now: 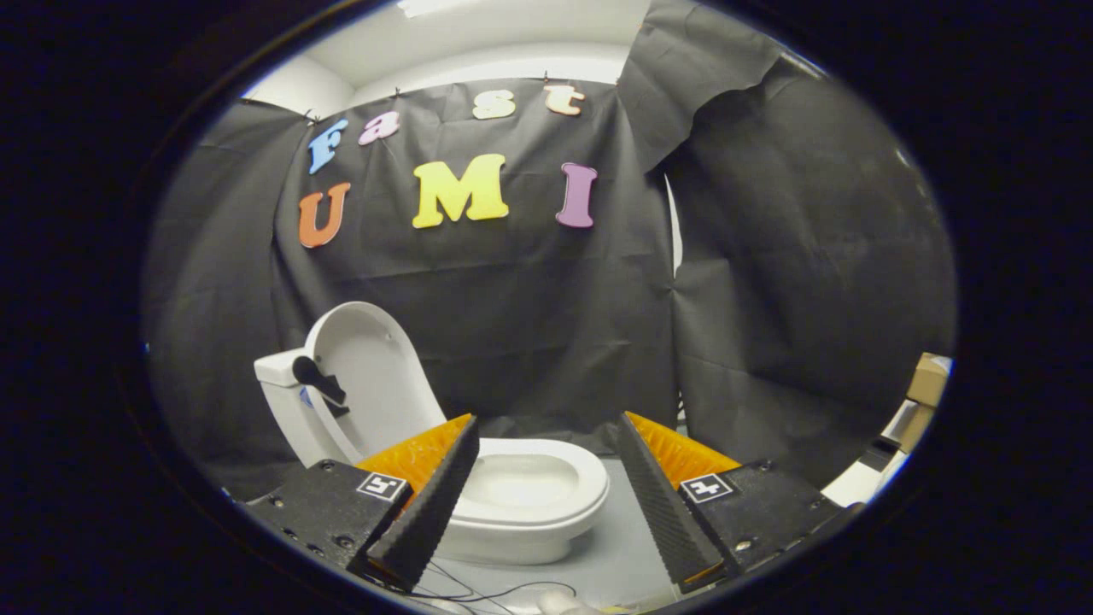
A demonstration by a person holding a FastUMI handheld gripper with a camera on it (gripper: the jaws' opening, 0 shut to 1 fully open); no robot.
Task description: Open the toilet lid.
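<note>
Both fingers (427, 504) of gripper (546, 465) spread apart w/ nothing held, toilet (529, 512) just ahead, lid (376, 376) already upright; risk: bumping lid so it drops back shut.

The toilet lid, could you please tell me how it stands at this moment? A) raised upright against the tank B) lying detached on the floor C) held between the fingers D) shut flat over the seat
A: the toilet lid stands upright against the tank, leaving the bowl uncovered, while the gripper has its fingers spread apart and holding nothing.
</note>
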